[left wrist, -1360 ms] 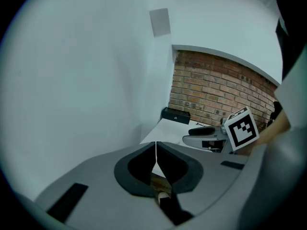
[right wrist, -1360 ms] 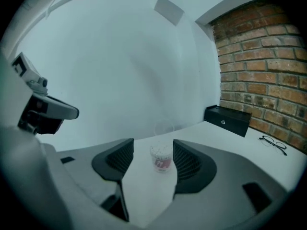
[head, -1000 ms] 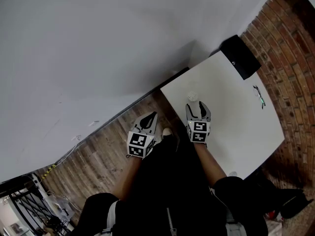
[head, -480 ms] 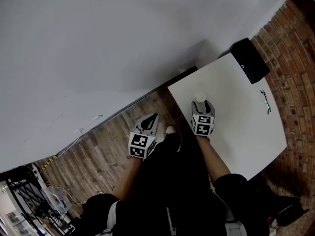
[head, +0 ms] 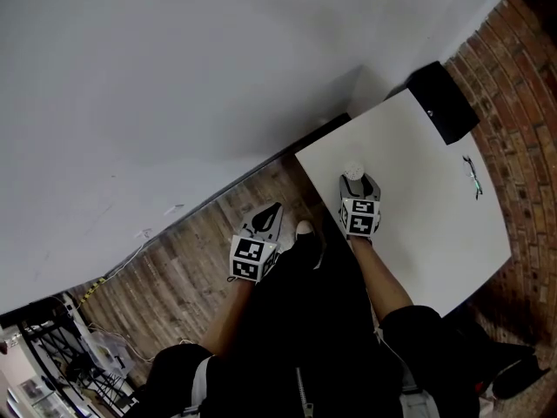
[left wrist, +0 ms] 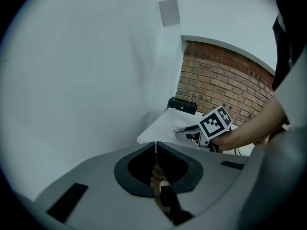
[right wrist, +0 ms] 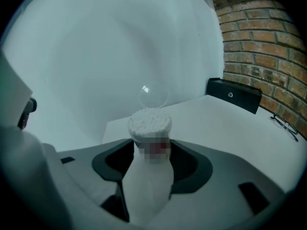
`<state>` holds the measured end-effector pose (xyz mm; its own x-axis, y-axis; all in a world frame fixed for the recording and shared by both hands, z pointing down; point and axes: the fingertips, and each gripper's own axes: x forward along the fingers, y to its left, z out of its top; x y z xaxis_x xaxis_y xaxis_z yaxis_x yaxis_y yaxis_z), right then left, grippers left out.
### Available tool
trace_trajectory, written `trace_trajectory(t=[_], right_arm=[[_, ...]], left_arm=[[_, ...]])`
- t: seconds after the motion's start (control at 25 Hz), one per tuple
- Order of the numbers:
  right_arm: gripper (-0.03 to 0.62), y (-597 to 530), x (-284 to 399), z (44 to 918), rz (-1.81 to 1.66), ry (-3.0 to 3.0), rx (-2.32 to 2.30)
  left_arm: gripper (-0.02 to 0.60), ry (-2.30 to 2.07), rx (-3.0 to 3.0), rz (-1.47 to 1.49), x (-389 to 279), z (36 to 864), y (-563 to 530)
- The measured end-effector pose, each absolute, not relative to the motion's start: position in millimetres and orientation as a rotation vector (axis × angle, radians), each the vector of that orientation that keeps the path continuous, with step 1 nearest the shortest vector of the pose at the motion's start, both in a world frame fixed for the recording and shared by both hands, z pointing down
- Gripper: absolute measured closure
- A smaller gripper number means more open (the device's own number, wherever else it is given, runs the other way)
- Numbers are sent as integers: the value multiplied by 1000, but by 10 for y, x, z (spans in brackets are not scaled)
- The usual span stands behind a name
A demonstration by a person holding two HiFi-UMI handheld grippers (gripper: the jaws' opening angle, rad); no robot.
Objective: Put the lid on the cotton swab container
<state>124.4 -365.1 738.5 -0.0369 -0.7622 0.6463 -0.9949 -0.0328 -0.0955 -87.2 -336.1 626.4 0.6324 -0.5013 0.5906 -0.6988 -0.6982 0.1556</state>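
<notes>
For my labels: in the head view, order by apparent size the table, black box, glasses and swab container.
1. table
2. black box
3. glasses and swab container: both tiny, too alike to rank.

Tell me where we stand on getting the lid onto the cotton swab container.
Done: the right gripper has its jaws closed on the container, whose top is open with the swabs showing.
In hand: only that hold. The clear lid lies on the table just behind the container, untouched. The left gripper is shut and empty, off the table's edge.
Left: pick up the lid and set it on top.
</notes>
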Motion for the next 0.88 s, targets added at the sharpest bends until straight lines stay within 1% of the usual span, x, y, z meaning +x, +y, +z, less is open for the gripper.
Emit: trace_trajectory(t=[0.32, 0.72, 0.8, 0.88], right_arm=[[358, -3580, 1192, 7397, 735, -1926, 1694], [361, -3494, 1128, 7384, 695, -1989, 1561], [361, -3493, 1136, 7393, 691, -1989, 1553], [361, -3500, 1145, 7409, 678, -1988, 1546]], left_arm=[[565, -900, 2516, 737, -617, 6321, -3542], [558, -723, 2577, 681, 27, 6373, -3761], [531, -677, 2558, 631, 188, 6376, -3819], [475, -639, 2535, 561, 344, 6373, -3911]])
